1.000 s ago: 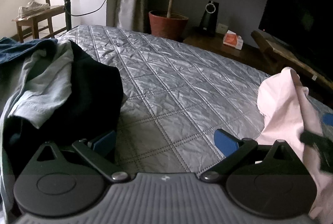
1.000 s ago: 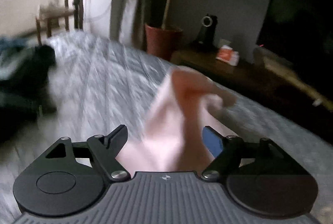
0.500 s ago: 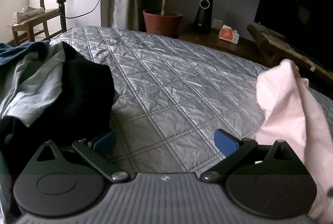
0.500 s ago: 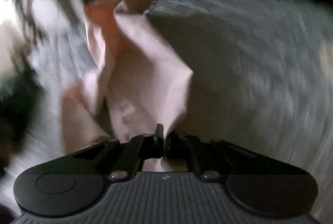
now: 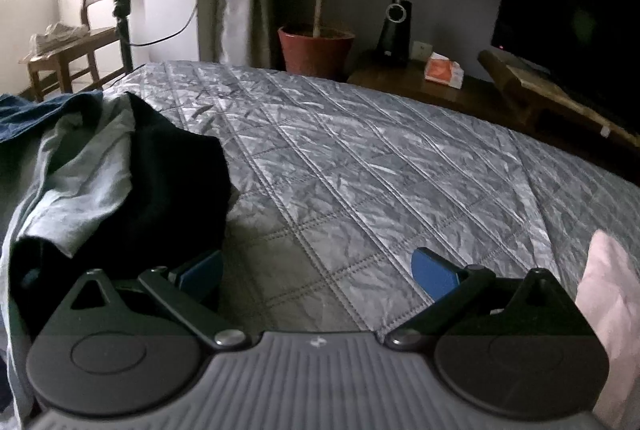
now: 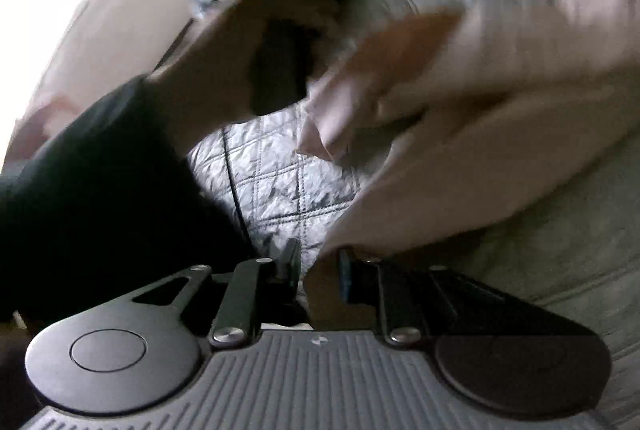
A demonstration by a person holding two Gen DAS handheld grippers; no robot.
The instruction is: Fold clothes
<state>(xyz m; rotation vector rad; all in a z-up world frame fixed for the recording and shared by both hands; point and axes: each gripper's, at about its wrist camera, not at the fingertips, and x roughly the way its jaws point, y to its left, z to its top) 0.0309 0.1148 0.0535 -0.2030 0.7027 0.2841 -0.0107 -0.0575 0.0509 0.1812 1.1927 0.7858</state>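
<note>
We find left gripper (image 5: 316, 266) spread apart, empty, above quilt (image 5: 360, 166). Right gripper (image 6: 316, 266) nearly together, pinching pink garment (image 6: 480, 134), which drapes ahead and right. Step: laying out. Next, we judge: left takes free edge.
</note>
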